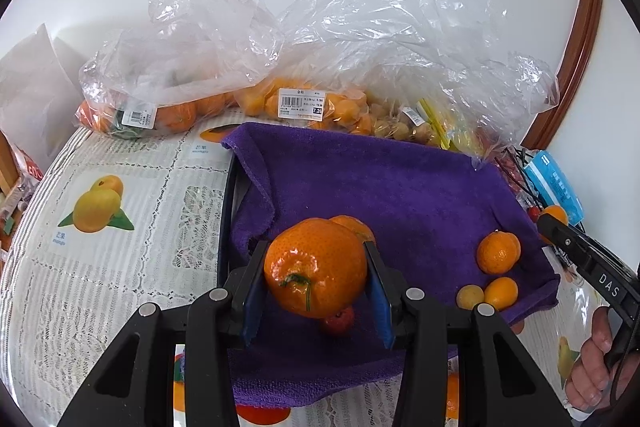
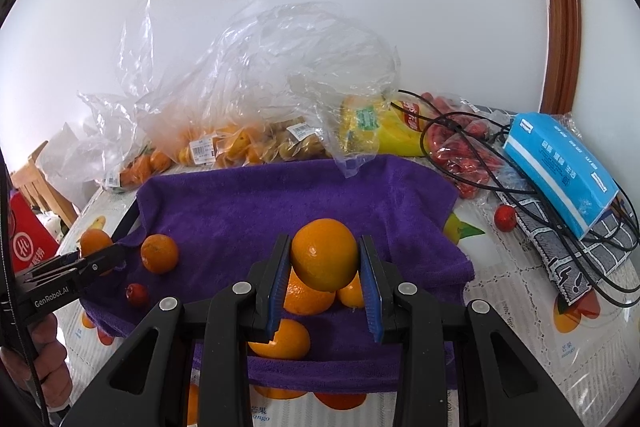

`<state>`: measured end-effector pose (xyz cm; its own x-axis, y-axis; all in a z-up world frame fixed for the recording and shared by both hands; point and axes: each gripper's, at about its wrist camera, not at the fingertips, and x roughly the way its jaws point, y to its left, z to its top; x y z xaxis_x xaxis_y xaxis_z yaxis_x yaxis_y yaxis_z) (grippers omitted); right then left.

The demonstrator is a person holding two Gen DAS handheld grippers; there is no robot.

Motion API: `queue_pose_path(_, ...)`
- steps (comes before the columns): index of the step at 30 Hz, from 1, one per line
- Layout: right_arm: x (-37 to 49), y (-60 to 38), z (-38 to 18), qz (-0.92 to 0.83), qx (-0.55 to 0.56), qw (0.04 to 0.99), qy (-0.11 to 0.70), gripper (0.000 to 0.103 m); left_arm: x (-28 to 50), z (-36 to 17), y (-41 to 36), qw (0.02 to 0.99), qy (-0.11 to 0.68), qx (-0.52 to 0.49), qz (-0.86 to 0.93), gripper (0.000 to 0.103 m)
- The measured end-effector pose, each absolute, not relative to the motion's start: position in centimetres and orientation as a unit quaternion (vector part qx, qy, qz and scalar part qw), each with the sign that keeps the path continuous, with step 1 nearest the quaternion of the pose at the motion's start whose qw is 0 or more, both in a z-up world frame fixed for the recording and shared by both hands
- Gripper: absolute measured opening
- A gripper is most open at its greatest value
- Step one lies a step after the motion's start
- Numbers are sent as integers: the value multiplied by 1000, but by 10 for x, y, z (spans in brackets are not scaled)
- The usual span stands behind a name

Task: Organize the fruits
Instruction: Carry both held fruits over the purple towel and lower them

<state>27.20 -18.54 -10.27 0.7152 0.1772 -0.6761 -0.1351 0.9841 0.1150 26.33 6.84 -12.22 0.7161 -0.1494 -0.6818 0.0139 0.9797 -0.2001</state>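
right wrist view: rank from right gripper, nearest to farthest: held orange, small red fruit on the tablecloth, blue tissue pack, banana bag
1. Orange, between the right gripper fingers.
2. Small red fruit, right, on the tablecloth.
3. Blue tissue pack, far right.
4. Banana bag, back, by the wall.

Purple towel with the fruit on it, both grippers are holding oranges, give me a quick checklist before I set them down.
1. Left gripper shut on the stemmed mandarin: ok.
2. Right gripper shut on the smooth orange: ok.
3. Bare space on the purple towel: ok.
4. Landing spot under the left gripper: not ok, small red fruit below.
5. Under the right gripper: not ok, oranges below.
6. Height above the towel: cannot tell.
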Motion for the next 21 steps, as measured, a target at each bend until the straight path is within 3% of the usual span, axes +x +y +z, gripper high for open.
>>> queue_pose_path(21, 274, -189, -111, 75, 24, 921, 381, 33, 262, -122, 73, 922, 372, -101, -39, 42)
